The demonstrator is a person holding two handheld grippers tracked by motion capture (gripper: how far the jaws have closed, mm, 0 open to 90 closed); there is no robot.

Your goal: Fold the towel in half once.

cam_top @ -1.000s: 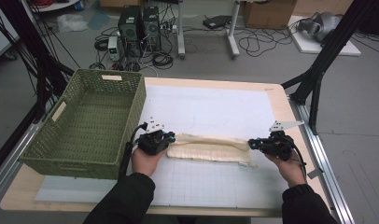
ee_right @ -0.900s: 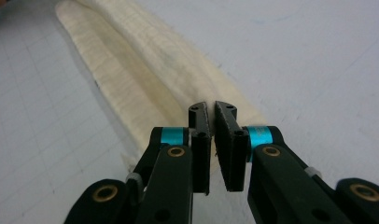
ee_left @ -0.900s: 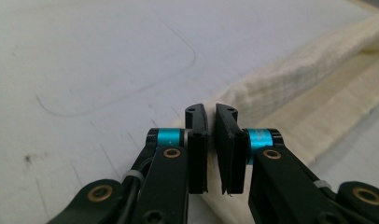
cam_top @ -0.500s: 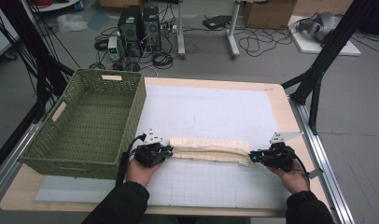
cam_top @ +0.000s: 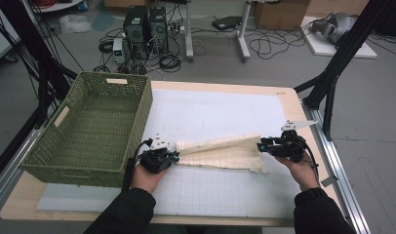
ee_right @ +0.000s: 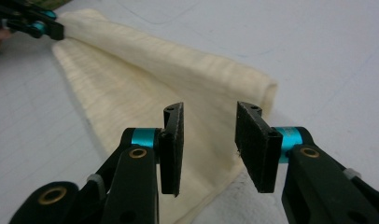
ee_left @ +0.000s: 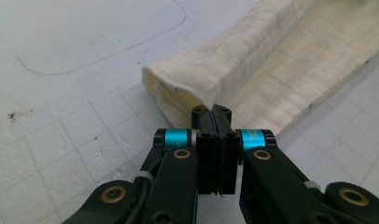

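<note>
Towel [cam_top: 220, 152], cream, folded: lifted fold now slants up toward the right, formerly level. Long axis left-right across the surface [cam_top: 215, 195], beside the basket [cam_top: 91, 131]. Left tongs [cam_top: 174, 157] pinching its end; right tongs [cam_top: 260, 146] just spread, off the cloth.

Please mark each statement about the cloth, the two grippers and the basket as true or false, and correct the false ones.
1. The left gripper is shut on the cloth. True.
2. The right gripper clamps the cloth. False: its jaws have just been opening and stand apart, with the cloth below them.
3. The cloth lies in the green basket. False: it lies on the white mat.
4. The basket stands left of the cloth in the high view. True.
</note>
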